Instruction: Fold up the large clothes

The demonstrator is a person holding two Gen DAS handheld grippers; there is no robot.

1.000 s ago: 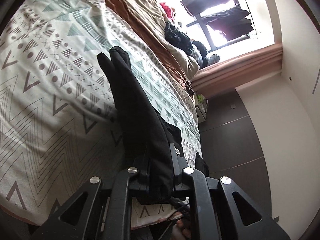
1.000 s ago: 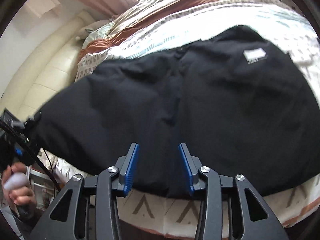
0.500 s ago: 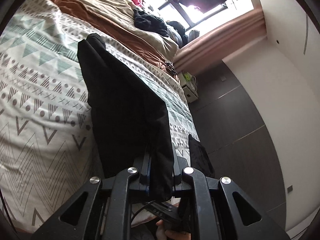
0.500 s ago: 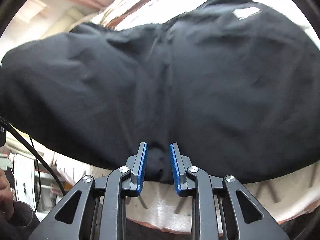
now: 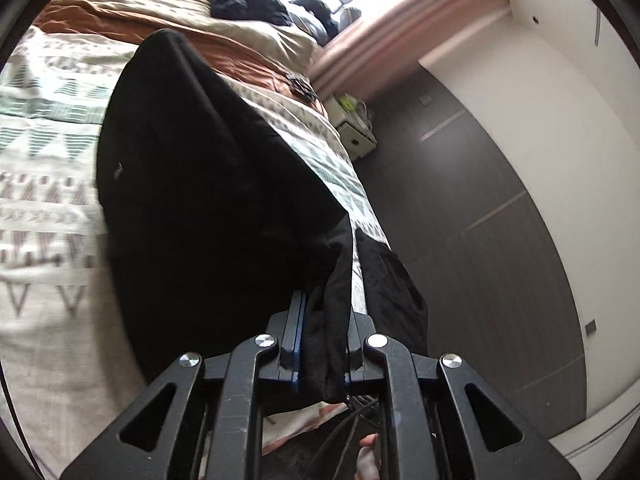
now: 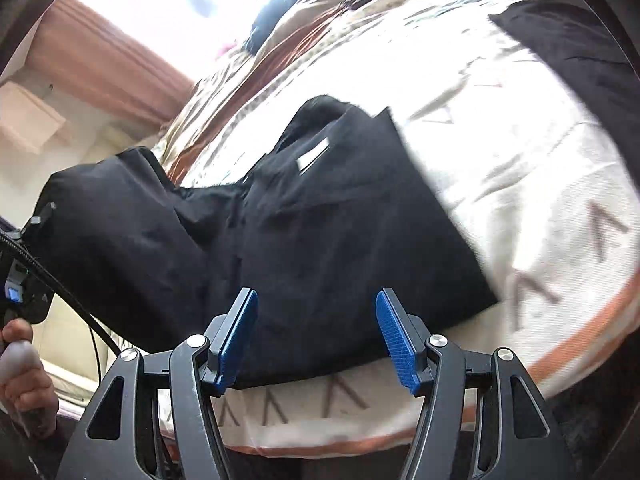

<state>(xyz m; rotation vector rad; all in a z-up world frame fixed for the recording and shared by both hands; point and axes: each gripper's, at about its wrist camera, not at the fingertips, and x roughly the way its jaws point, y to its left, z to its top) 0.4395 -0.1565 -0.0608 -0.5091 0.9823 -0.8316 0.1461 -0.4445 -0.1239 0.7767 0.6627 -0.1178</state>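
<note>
Your left gripper (image 5: 322, 344) is clamped tight on a bunched edge of the black garment (image 5: 208, 184), w/ fabric pinched between the blue pads at bottom centre of the left wrist frame. From there the garment runs up & away to the upper left, draped over the patterned bedspread (image 5: 44, 208). A 2nd black flap hangs just right of the gripper, near the bed's edge.

In the right wrist view, your right gripper (image 6: 316, 336) sits wide open at bottom centre, holding nothing. The black garment (image 6: 320, 216) fills the frame centre directly ahead of the fingers; its near hem lies between & just behind the blue pads (image 6: 236, 336), can't tell if touching. A white label (image 6: 314, 154) shows on the cloth above centre. The garment's left end rises off the bed toward the left edge of the frame. Bedspread (image 6: 520, 168) is bare to the right; another dark piece of cloth (image 6: 592, 64) lies at upper right.
</note>
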